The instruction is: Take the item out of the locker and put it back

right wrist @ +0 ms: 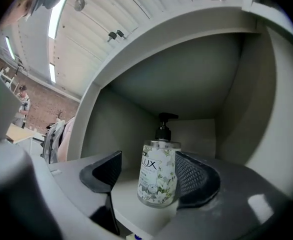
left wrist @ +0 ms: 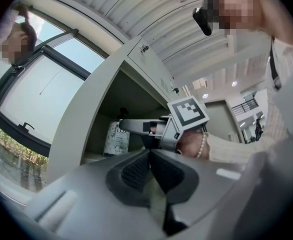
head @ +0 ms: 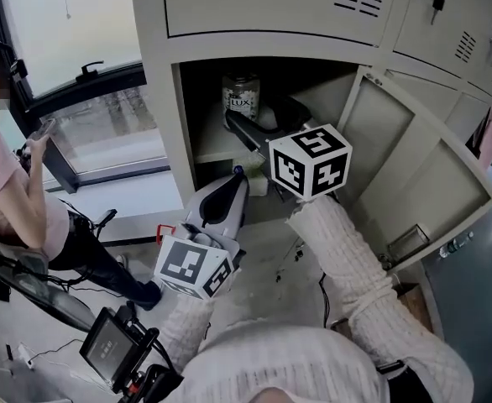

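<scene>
Right gripper reaches level into locker, jaws spread astride soap bottle — left gripper low, jaws together.

You are standing in an office-like workroom, grey metal lockers lining the wall, a large window letting daylight in, strip lights running along a ribbed ceiling, a person sitting nearby.
</scene>
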`<state>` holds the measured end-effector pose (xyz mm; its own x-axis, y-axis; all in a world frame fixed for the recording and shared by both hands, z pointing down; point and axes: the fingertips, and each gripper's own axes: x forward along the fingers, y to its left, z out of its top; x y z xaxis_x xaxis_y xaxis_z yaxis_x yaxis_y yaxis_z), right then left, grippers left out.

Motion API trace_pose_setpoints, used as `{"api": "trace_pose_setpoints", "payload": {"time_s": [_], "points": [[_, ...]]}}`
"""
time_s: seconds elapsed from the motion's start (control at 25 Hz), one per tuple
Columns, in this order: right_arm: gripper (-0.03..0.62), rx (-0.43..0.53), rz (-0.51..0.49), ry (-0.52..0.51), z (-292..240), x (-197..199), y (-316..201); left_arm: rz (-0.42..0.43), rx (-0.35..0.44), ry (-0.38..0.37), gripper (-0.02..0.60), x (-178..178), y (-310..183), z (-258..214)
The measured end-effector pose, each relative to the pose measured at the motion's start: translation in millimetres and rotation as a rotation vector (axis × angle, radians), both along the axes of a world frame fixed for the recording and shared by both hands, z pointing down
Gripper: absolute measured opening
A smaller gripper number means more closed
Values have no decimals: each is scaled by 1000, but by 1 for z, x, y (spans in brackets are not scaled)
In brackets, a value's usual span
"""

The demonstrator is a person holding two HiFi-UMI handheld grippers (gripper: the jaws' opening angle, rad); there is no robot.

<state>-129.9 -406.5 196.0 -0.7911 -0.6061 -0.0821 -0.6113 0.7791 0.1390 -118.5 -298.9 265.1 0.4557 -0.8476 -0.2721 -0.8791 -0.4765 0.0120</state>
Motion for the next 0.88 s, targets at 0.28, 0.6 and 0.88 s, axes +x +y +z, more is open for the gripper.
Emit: {"api": "trace_pose_setpoints", "payload": {"time_s": [0.28, 0.6, 0.88], "points": [[388, -97, 26, 17, 6, -6, -30, 21, 1, -26, 5, 5, -2, 6], [397, -118, 15, 90, 8, -23, -50, 35, -6, -24, 5, 2, -8, 9], [396, -143, 21, 214, 16, -37, -64, 35, -1, -19, 5, -1, -11, 9]]}}
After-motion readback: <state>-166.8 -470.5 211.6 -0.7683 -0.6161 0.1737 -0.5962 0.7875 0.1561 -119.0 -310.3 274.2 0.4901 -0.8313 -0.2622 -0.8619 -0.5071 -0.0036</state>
